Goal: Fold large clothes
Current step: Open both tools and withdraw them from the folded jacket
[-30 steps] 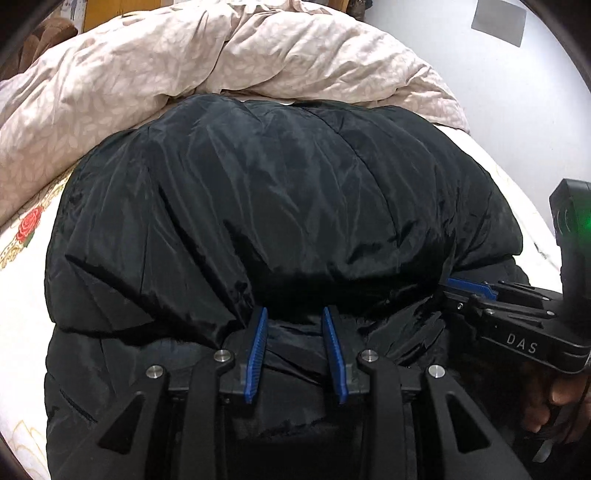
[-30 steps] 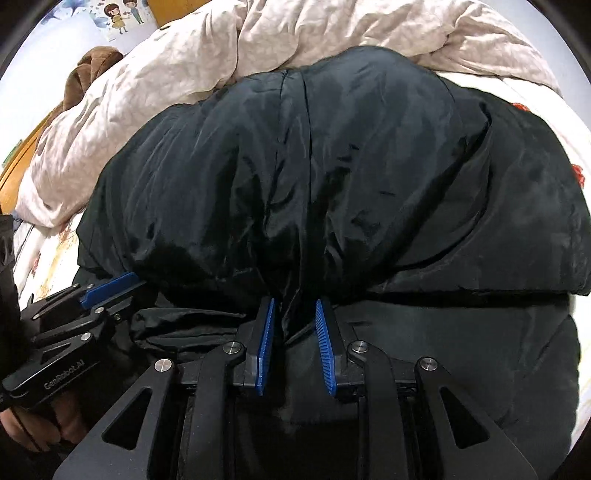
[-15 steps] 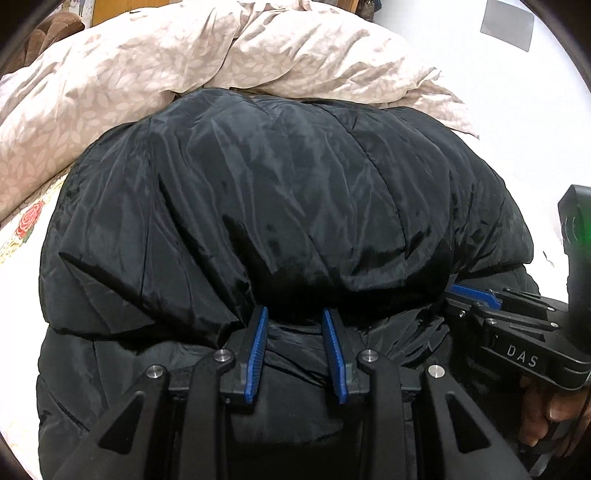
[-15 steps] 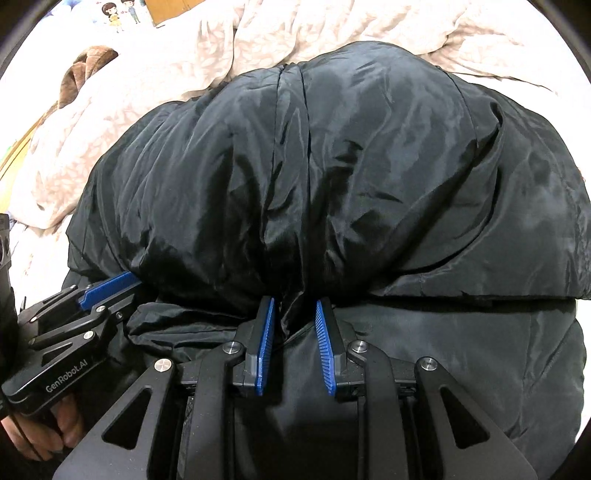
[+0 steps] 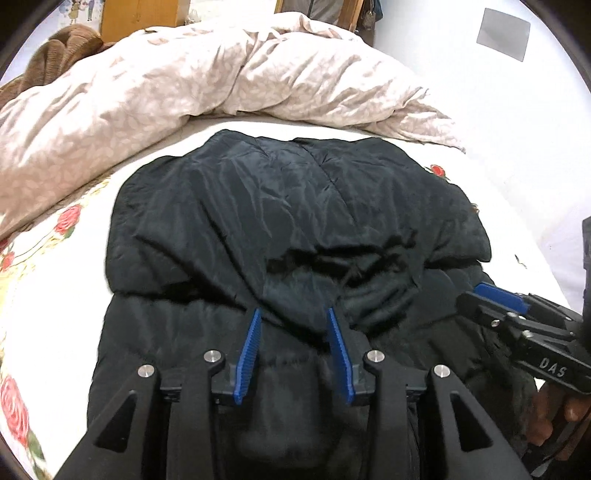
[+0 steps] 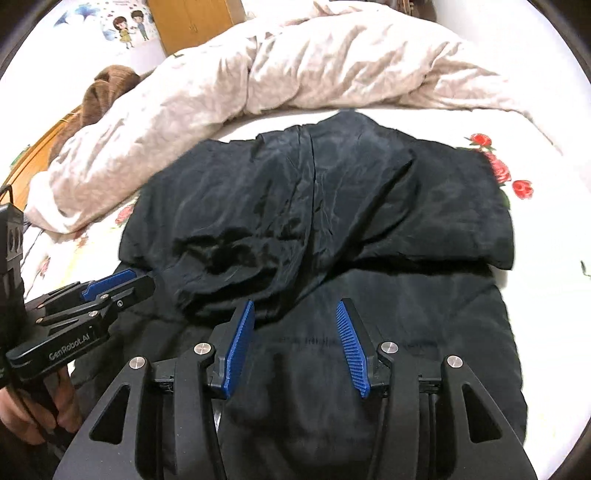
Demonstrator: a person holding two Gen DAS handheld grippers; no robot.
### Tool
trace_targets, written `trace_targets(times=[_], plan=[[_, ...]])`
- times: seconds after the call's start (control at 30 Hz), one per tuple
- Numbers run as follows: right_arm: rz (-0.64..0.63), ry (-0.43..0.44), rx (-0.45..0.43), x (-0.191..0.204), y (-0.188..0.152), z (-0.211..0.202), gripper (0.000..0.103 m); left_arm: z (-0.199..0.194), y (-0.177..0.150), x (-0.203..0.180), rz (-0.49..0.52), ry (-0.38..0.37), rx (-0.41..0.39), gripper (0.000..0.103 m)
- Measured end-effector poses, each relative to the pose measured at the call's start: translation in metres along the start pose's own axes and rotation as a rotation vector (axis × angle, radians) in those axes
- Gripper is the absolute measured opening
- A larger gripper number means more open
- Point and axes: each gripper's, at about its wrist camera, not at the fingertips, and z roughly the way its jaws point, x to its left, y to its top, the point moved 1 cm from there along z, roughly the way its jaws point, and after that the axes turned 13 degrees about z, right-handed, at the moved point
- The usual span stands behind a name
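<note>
A large black puffer jacket lies on the bed, its upper part folded over toward me onto its lower part; it also shows in the right wrist view. My left gripper is open, its blue pads either side of the folded edge, holding nothing. My right gripper is open wider, just above the jacket, beside the fold's edge. Each gripper shows in the other's view, the right one at the jacket's right side, the left one at its left side.
A crumpled beige duvet is heaped along the far side of the bed. The white sheet with red roses shows around the jacket. A brown plush thing lies at the far left. A wooden cabinet stands behind.
Both grippers let go of the jacket's edge and opened. The raised, bulging jacket has dropped flat onto the bed, folded over. Both grippers have pulled back and up a little.
</note>
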Motion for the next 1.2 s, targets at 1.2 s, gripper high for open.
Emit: trace_targets(times=[1.2], plan=[[0.062,-0.066,-0.098,-0.050,-0.109,-0.129,0.047,-0.146,-0.110,-0.023,-0.027,0.115,-0.060,0.051]])
